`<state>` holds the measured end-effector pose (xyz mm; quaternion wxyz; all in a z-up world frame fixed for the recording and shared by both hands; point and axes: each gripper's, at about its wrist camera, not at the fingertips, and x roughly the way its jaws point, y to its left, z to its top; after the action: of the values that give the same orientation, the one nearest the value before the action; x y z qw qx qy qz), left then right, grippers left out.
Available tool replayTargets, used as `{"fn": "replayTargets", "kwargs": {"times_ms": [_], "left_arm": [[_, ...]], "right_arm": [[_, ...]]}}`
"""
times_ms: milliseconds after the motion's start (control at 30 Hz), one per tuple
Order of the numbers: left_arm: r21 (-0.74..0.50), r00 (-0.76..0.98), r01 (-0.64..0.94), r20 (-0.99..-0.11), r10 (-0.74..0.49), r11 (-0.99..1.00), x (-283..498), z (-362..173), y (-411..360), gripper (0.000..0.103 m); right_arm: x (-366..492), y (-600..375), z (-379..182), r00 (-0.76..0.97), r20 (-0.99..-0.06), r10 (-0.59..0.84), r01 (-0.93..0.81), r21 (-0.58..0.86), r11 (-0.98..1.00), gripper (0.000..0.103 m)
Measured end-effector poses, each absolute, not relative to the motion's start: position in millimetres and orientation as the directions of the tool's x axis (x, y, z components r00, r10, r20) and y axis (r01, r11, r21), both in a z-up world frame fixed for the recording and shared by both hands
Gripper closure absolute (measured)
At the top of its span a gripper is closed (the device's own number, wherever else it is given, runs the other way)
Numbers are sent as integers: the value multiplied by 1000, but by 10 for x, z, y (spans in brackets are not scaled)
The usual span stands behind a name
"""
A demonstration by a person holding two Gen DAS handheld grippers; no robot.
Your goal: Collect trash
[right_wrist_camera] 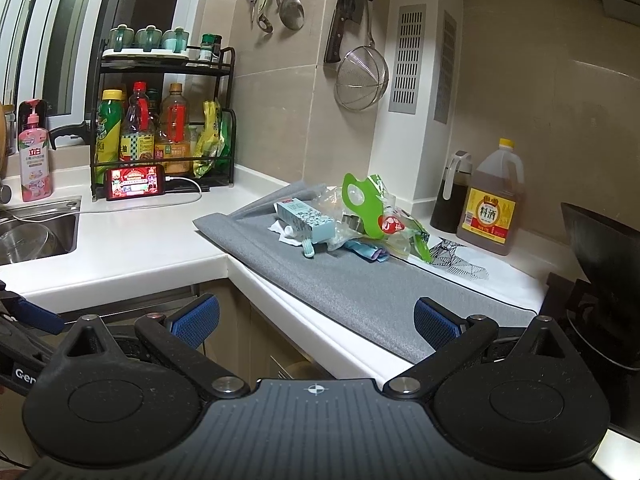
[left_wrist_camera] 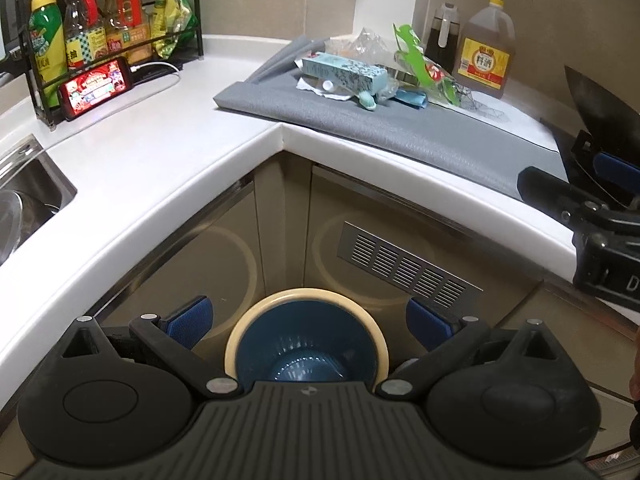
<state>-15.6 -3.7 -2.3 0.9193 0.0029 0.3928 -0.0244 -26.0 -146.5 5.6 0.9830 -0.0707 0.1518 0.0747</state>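
Both claws are spread wide and hold nothing: the left gripper (left_wrist_camera: 308, 318) hangs low in front of the corner cabinet, directly over a blue waste bin (left_wrist_camera: 306, 346) with a cream rim that stands on the floor below the counter edge, while the right gripper (right_wrist_camera: 316, 320) is level with the white countertop (right_wrist_camera: 152, 236) and points along it. The trash sits in a loose heap on the grey mat (right_wrist_camera: 360, 292) — a light-blue toothpaste box (right_wrist_camera: 306, 218) lying on crumpled white tissue (right_wrist_camera: 286, 236), a toothbrush (right_wrist_camera: 308, 250) just beside it, clear plastic wrap and a green-and-red snack bag (right_wrist_camera: 376, 210) piled behind. A cooking-wine jug (right_wrist_camera: 490, 204) and a dark oil dispenser (right_wrist_camera: 454, 192) stand near the wall — well apart from either gripper.
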Motion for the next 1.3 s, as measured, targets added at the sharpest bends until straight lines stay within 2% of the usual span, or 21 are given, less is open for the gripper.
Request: {"fn": "replayTargets", "kwargs": {"times_ms": [333,567,867,1000,1167,1300], "left_arm": [[-23,670,59,-740,-56,998,-113,-76,-19,0],[17,697,28,-717,-8,999,-71,-9,93,0],[74,687,-24,-723,70,997,73,-20,234,0],[76,678,-44,-730,85,996,142,-8,273,0],[86,674,-65,-731,107,994,210,33,312,0],[94,671,-92,-730,131,991,287,81,347,0]], "right_arm": [[-149,-1523,7,940,-322,117,-158,-104,982,0],[214,-1637,-16,935,-345,78,-112,-79,991,0],[1052,-1912,-32,932,-361,21,-18,12,1000,0],[1583,-1952,-19,949,-315,1,16,49,999,0],[2194,-1884,12,965,-263,17,-13,18,1000,0],[2648,-1783,-64,958,-286,27,-39,-36,999,0]]}}
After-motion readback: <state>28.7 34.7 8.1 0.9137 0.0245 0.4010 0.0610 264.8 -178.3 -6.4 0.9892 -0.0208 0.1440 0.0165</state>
